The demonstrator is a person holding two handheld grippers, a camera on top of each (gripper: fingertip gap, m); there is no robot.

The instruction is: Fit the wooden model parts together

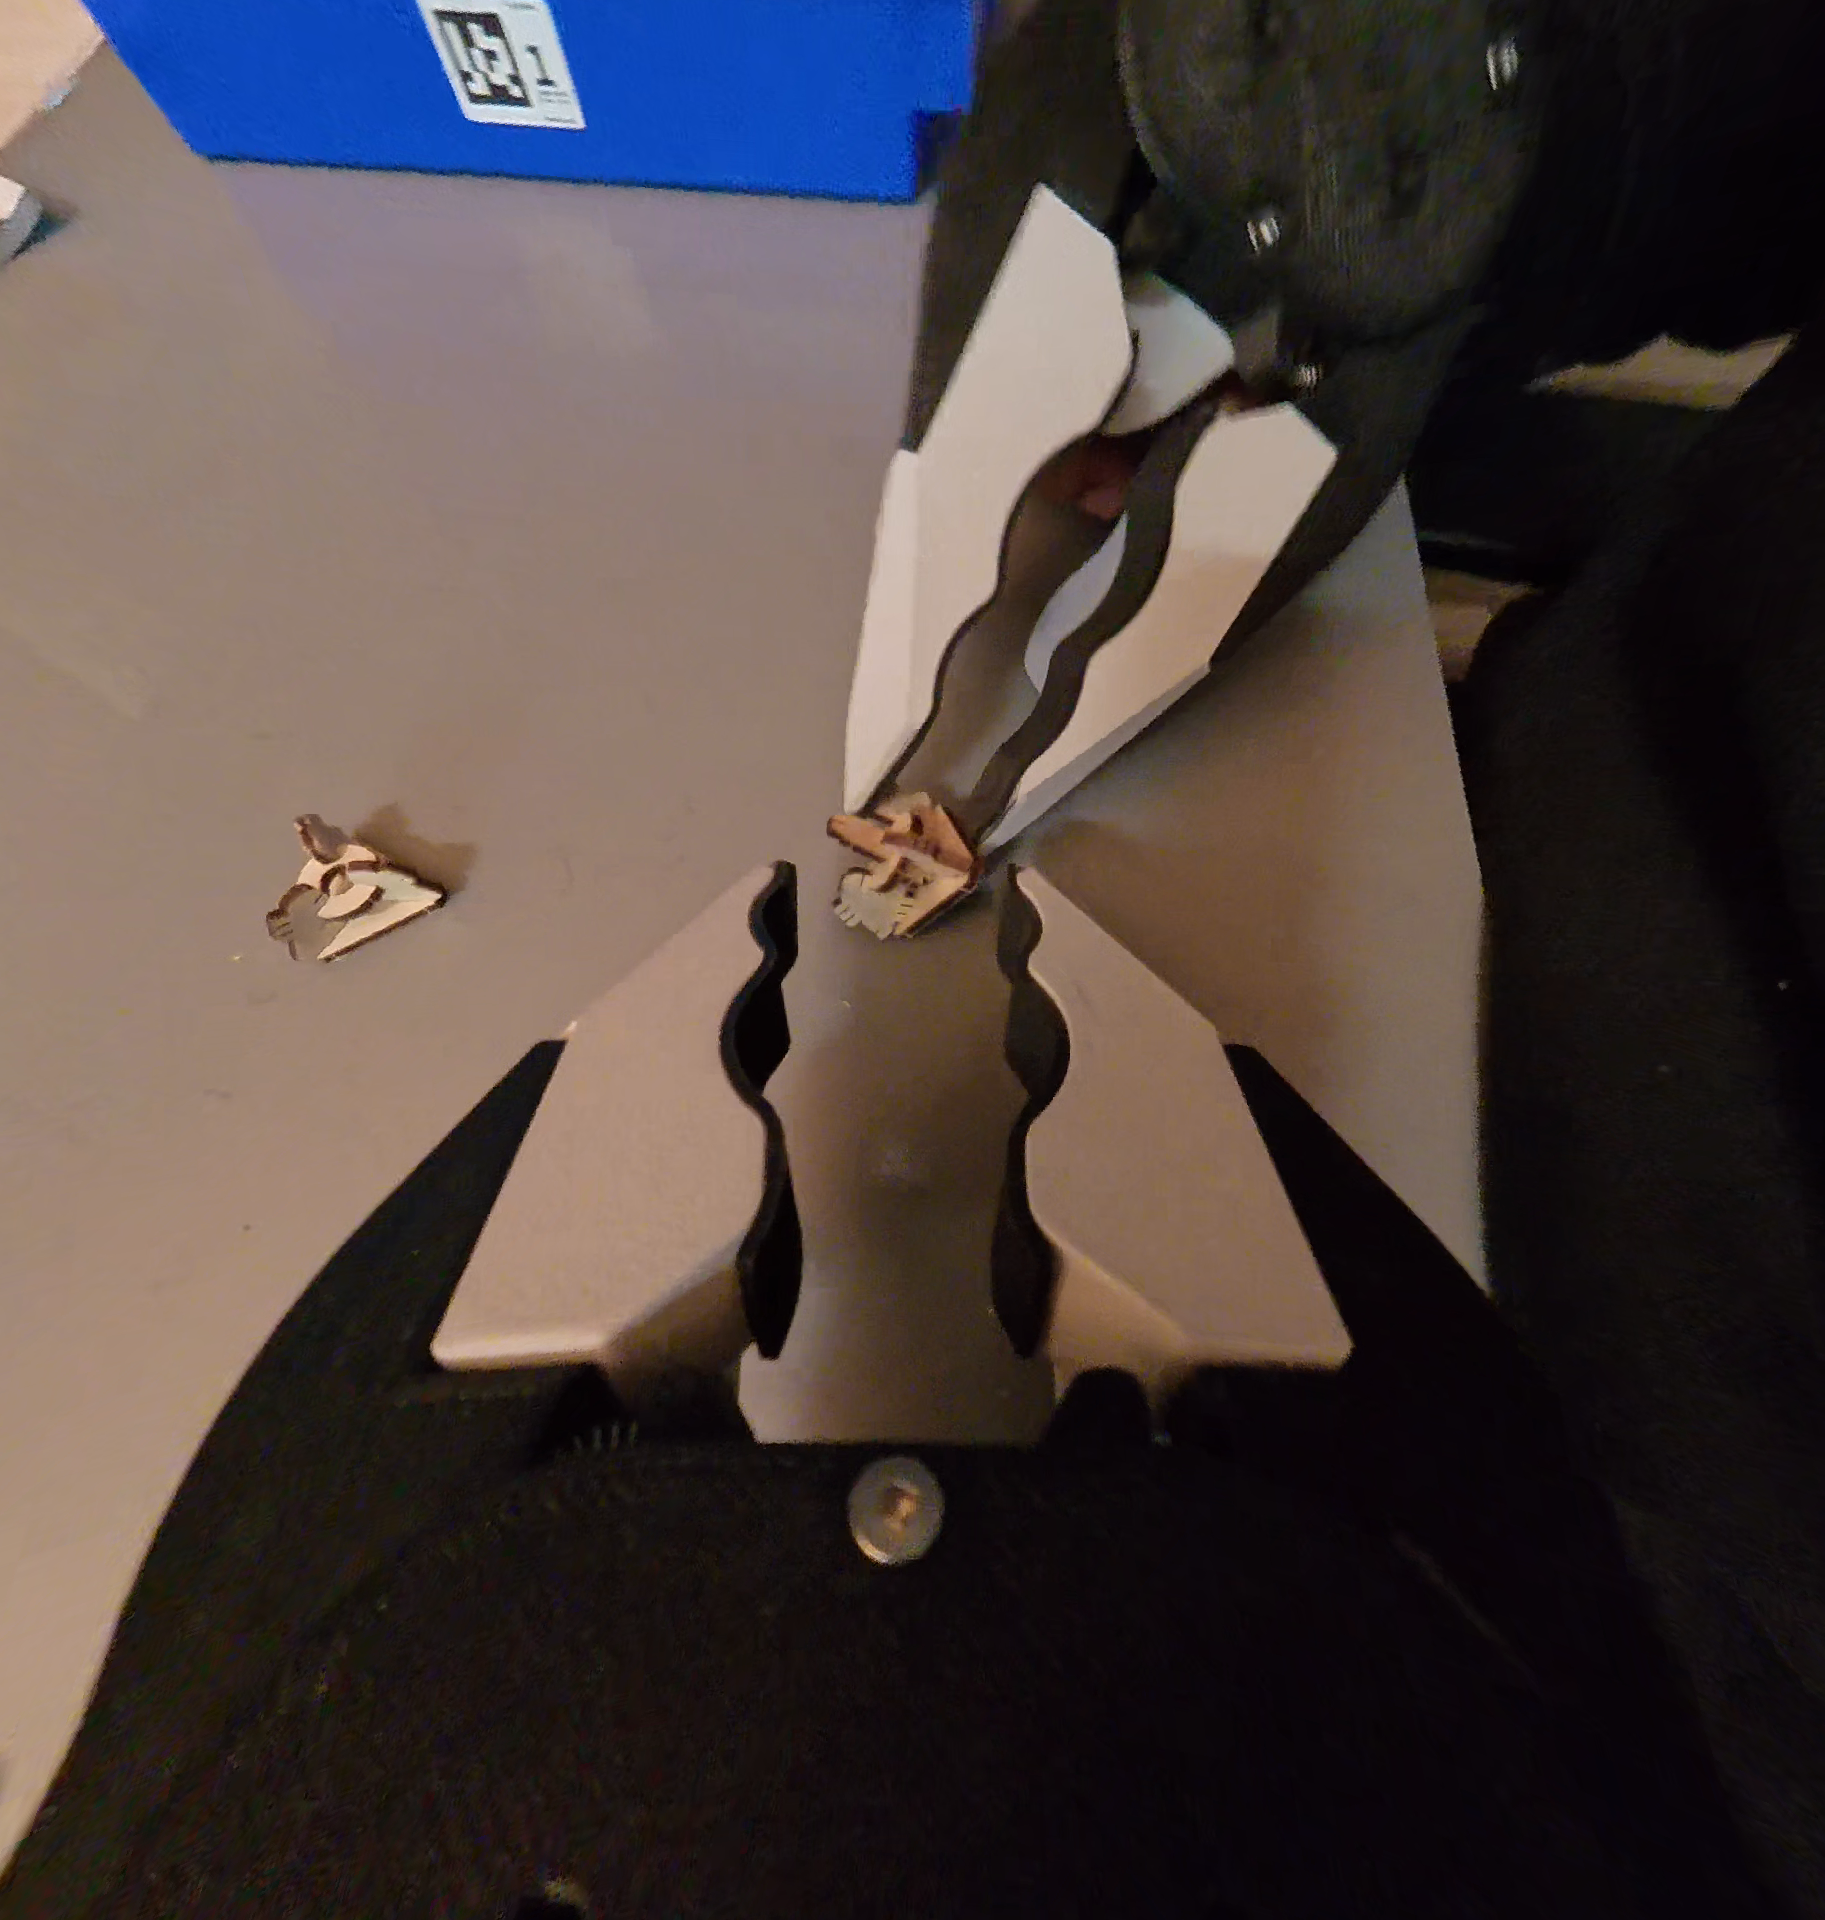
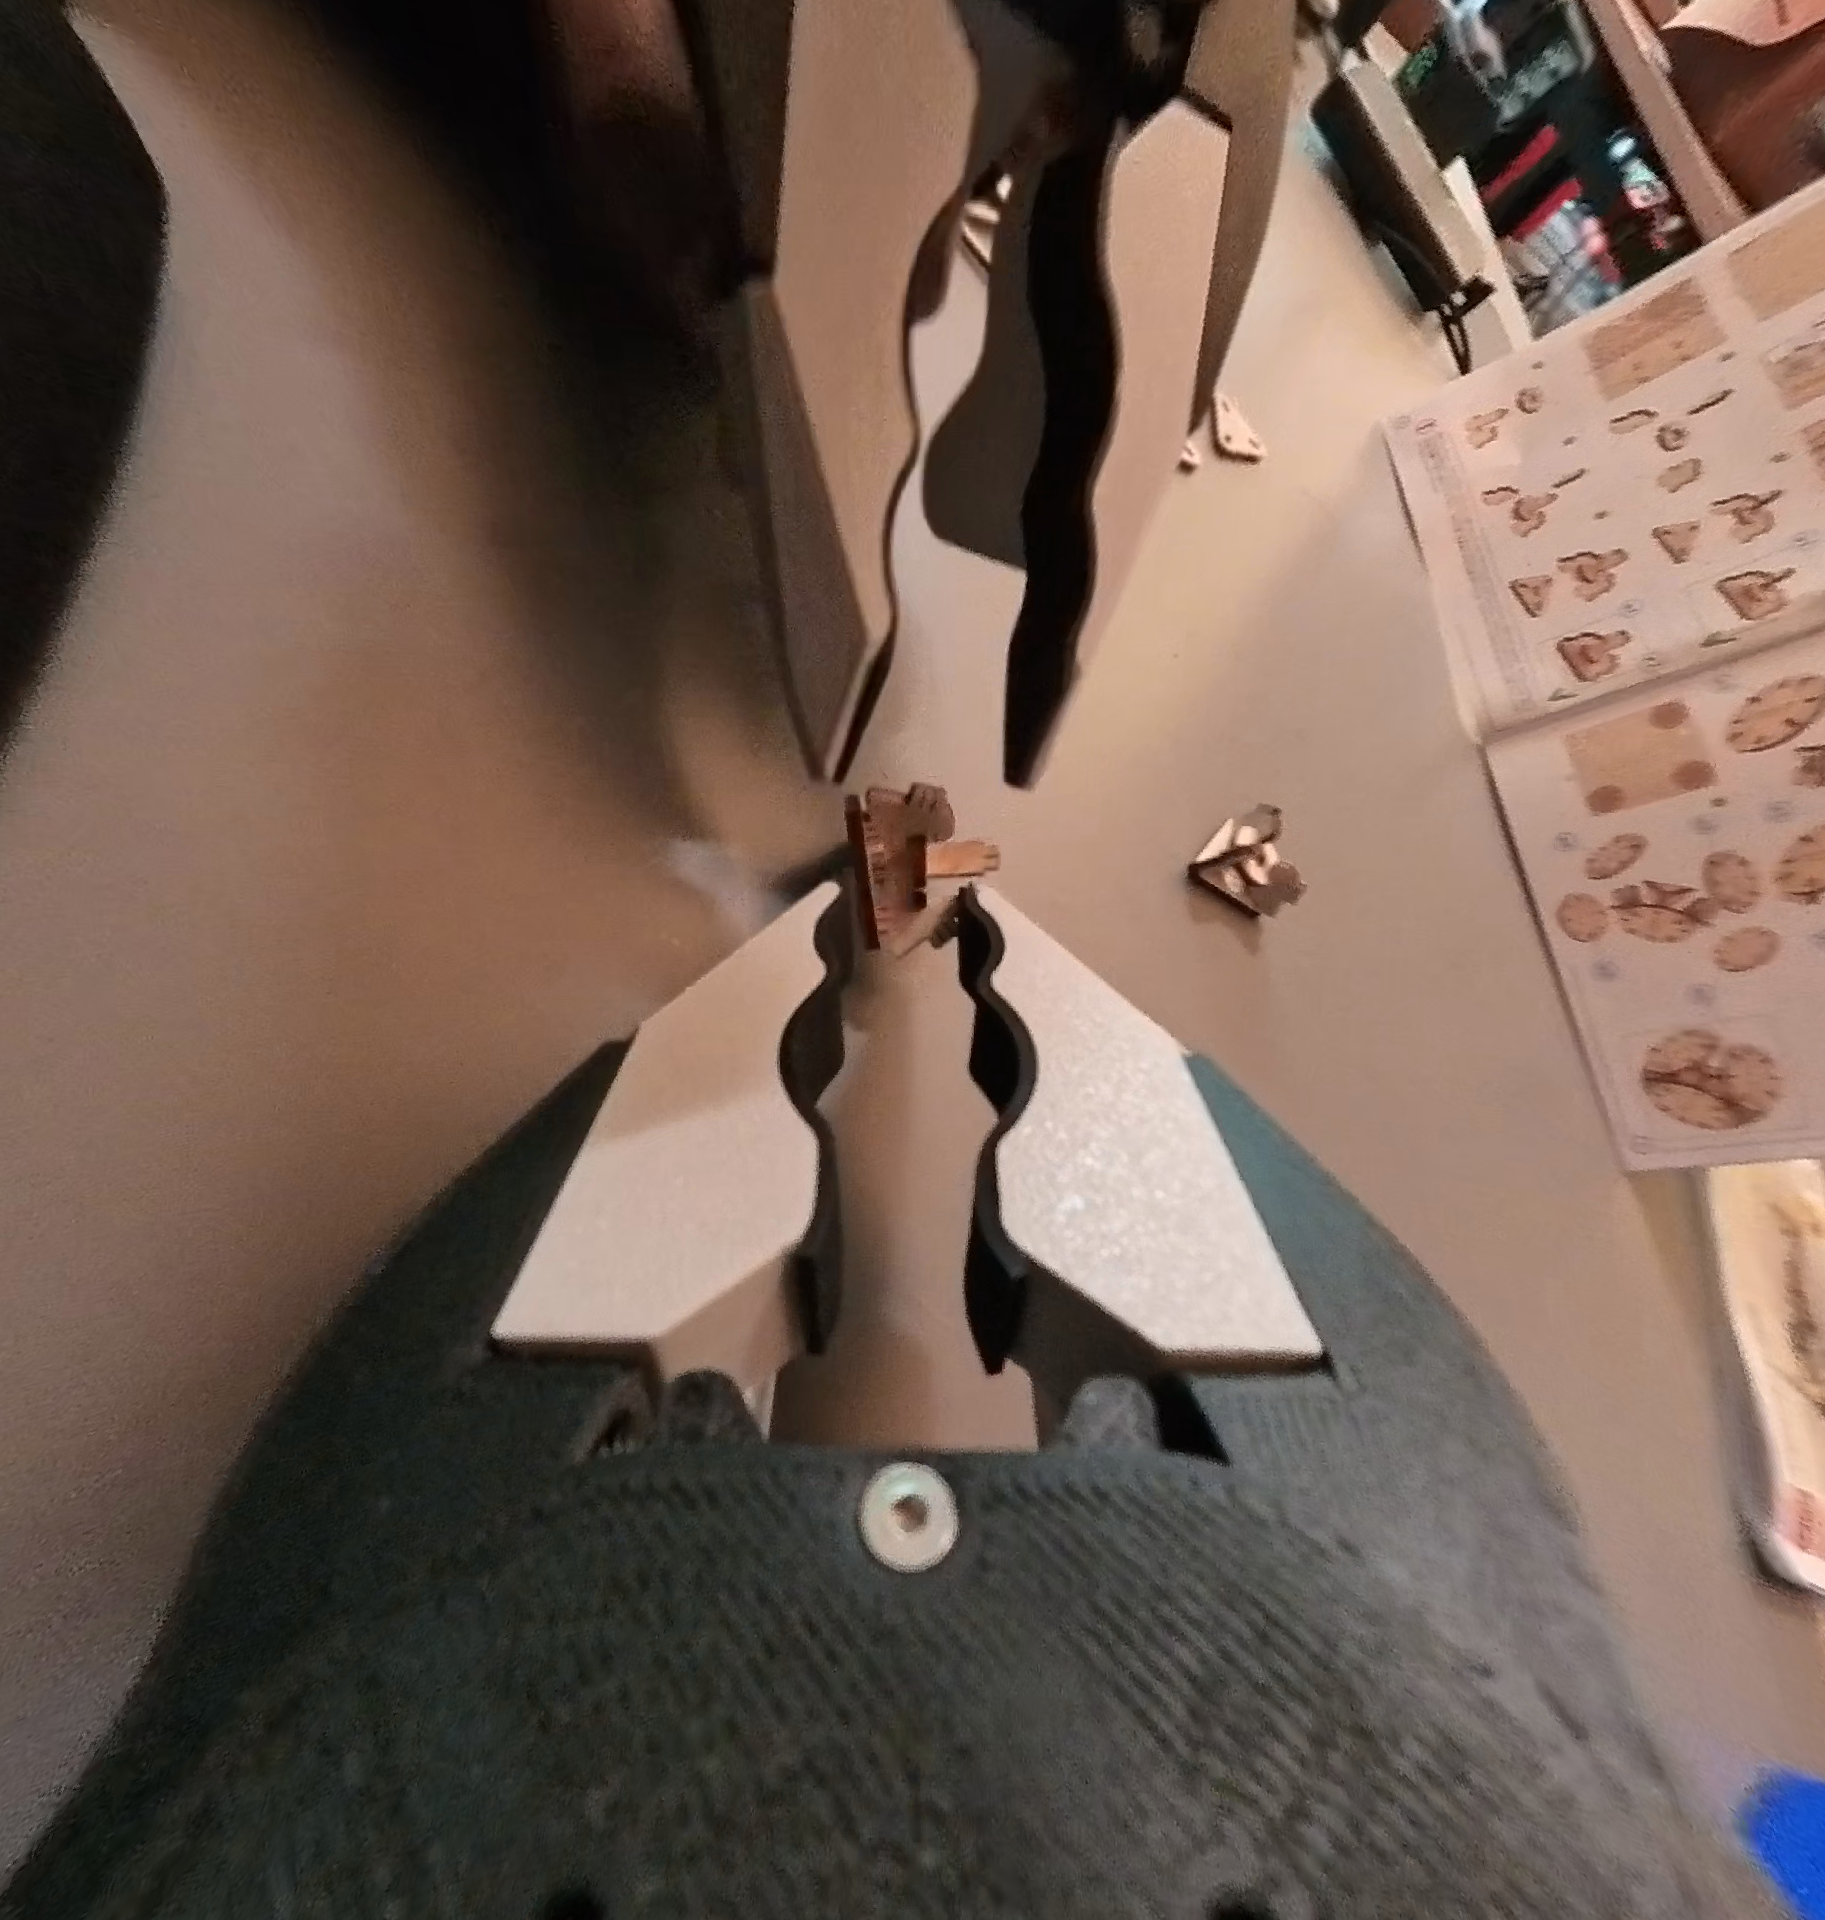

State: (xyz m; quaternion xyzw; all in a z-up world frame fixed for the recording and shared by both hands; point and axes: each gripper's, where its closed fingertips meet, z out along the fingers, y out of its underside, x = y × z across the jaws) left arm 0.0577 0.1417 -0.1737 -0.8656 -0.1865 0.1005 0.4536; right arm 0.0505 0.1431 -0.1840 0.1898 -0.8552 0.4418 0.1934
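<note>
My right gripper (image 2: 903, 904) is pinching the small laser-cut plywood assembly (image 2: 903, 857) at its fingertips, lifted off the grey tabletop (image 1: 472, 520), while my left gripper (image 1: 897, 883) stands open just beside it, touching nothing, a second plywood assembly (image 1: 352, 894) lying apart.

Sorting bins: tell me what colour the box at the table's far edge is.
Blue box, clearest in the left wrist view.

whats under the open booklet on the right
The open booklet lies flat on the grey table. Only bare tabletop shows around its edges; anything beneath the pages is covered. Its near corner lies over more printed paper.
</note>
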